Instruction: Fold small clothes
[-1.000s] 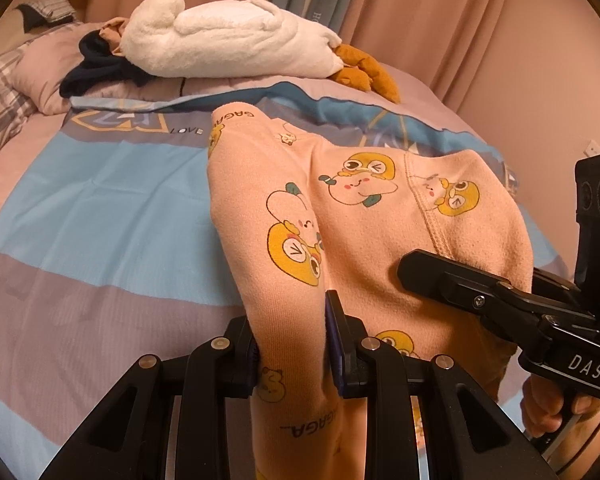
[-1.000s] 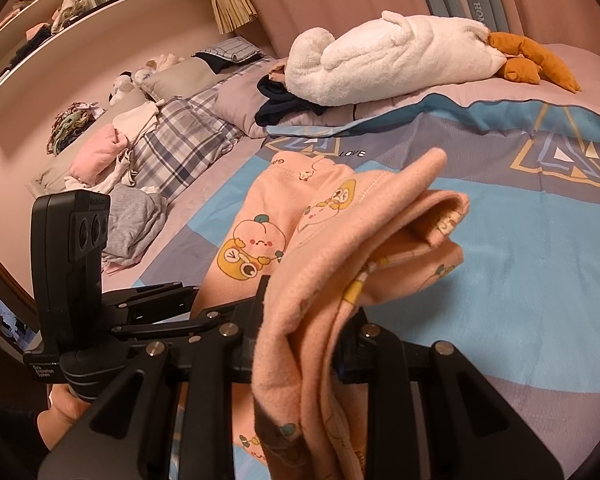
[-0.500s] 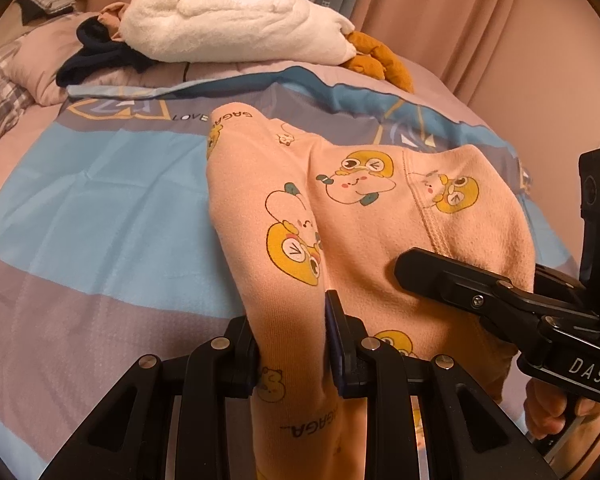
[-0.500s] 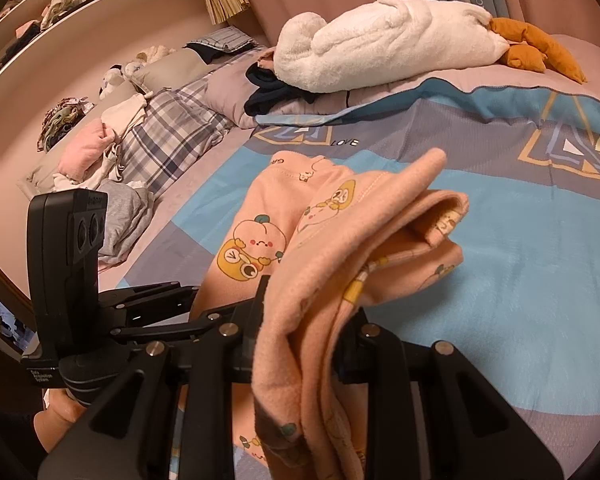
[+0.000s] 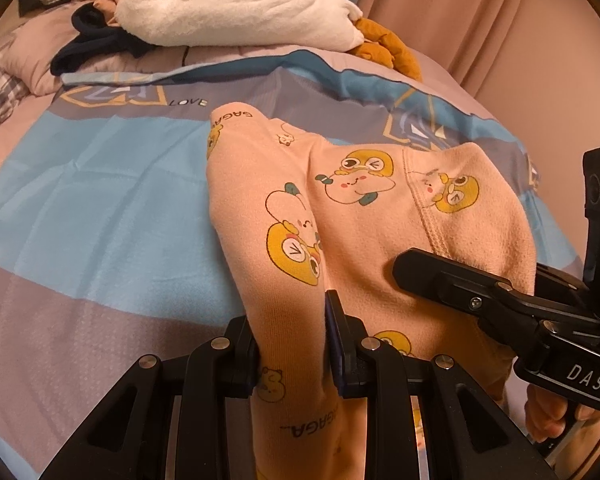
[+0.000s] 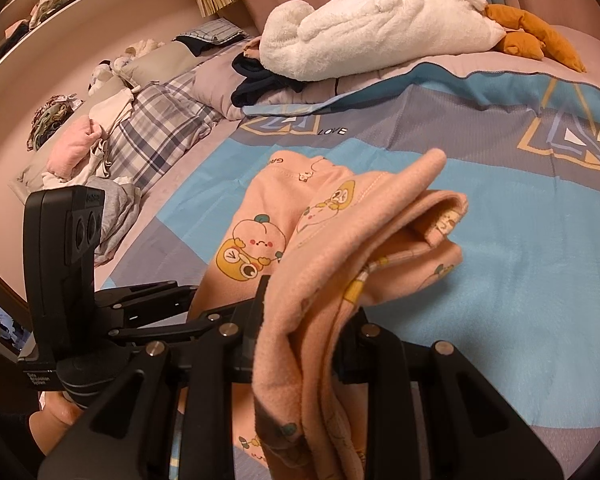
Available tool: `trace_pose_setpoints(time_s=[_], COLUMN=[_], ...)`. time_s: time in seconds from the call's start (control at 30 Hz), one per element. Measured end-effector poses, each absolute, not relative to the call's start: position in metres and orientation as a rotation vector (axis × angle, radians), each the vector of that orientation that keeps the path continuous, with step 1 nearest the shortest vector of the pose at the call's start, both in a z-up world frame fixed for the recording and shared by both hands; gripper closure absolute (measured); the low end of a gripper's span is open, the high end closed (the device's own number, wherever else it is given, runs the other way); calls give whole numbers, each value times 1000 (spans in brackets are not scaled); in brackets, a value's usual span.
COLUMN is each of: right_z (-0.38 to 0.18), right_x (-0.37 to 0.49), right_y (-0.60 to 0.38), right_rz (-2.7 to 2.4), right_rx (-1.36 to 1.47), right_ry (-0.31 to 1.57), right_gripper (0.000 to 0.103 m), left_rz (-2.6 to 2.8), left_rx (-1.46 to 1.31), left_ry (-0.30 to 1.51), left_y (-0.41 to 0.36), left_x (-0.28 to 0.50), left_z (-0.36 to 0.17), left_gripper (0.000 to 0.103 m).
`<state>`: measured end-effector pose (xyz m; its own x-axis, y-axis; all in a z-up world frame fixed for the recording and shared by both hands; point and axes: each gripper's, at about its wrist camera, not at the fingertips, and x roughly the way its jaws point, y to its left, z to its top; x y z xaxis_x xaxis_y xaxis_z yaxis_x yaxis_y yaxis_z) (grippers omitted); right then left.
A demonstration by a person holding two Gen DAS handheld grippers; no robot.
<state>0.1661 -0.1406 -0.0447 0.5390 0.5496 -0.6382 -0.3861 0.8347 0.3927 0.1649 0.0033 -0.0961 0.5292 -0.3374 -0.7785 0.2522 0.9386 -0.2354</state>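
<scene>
Above the bed (image 5: 100, 208) | holding pink printed garment (image 5: 364, 216) aloft, far end draping onto bedspread | left hand-held gripper (image 5: 292, 344) pinching one edge, right hand-held gripper (image 6: 300, 344) pinching bunched layers | likely soft, light, floppy fleece; gripping at hems or corners, keeping edges taut

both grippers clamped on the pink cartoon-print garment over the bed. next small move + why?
Probably lower both together and lay it flat on the blue and grey bedspread. The left gripper and right gripper each pinch the pink cartoon-print garment, and its right side is bunched in doubled layers, so no clean fold line shows.
</scene>
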Motion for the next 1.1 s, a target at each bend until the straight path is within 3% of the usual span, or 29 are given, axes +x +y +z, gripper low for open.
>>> trace_pose_setpoints(time_s=[1.1], right_z=[-76], right_x=[187], right_y=[-150], right_rz=[516], right_rx=[278], right_ry=[905], right_gripper=[77], left_rz=[-329], left_rx=[-88], left_ry=[1018], left_y=[-1], left_x=[181], left_z=[-119], left_gripper=[77])
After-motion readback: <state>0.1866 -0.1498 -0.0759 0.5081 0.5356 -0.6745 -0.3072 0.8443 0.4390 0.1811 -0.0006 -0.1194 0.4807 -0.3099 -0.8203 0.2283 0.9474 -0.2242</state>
